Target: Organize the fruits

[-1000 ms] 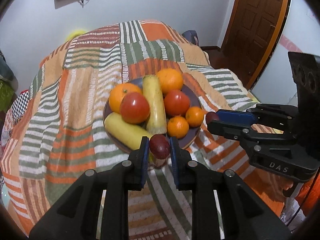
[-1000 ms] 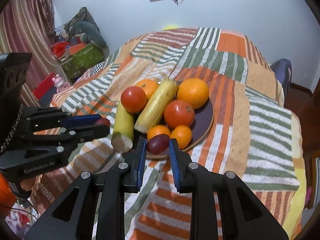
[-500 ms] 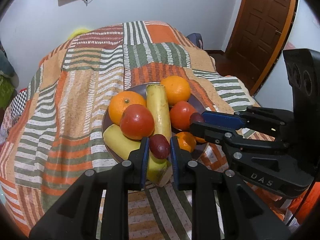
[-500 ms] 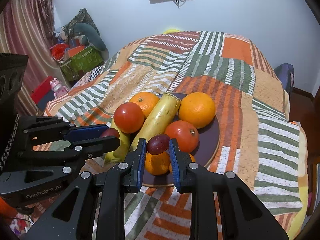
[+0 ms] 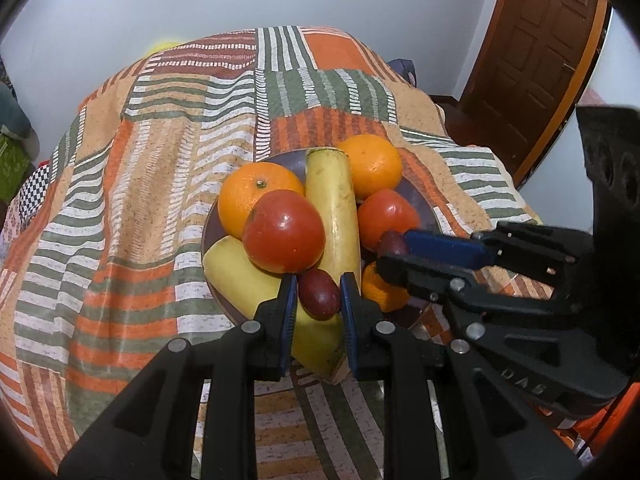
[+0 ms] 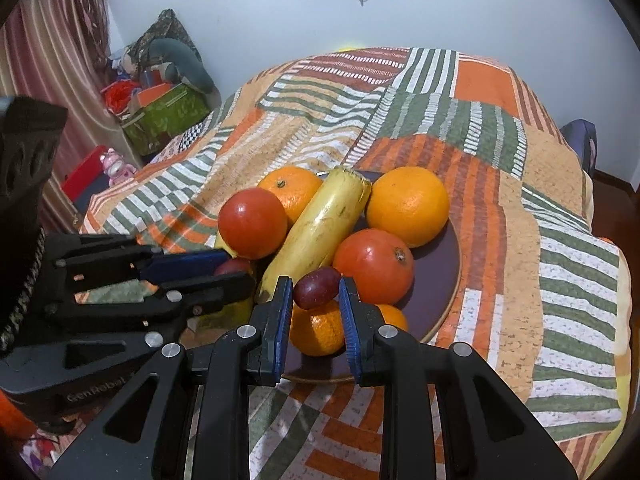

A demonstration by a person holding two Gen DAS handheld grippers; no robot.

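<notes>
While both grippers hang over the fruit, each one pinches a small fruit of its own. Left gripper (image 5: 316, 294): blue-padded black fingers pressed onto a small dark red oval plum-like fruit (image 5: 319, 294), held above the near rim of the round dark brown plate (image 5: 416, 196). Seen from the right wrist, the same gripper comes in from the left edge, its fruit only partly visible between the pads.

Plate contents, left to right in the left wrist view: a short pale yellow banana-like piece (image 5: 240, 280) at the near left rim; a large orange (image 5: 256, 192) behind it; a glossy red tomato (image 5: 284, 236) resting on top of both; a long pale yellow cylinder-shaped fruit (image 5: 332, 208) lying lengthwise down the middle; a second large orange (image 5: 374, 166) at the far right; a second red tomato (image 5: 386, 216) just in front of it; a small tangerine (image 5: 380, 292) at the near right, partly hidden.

Right gripper (image 6: 316, 292): same build, pads clamped on a second small dark purple-red oval fruit (image 6: 316, 287), held over the near tangerines (image 6: 316, 330), close to the right tomato. Whether it touches either, I cannot tell.

Plate sits on a bed under a patchwork quilt of orange, green and white stripes (image 5: 160, 160). White wall behind; brown panelled wooden door (image 5: 540, 64) far right in the left view; green box (image 6: 168, 116) and clutter far left in the right view.
</notes>
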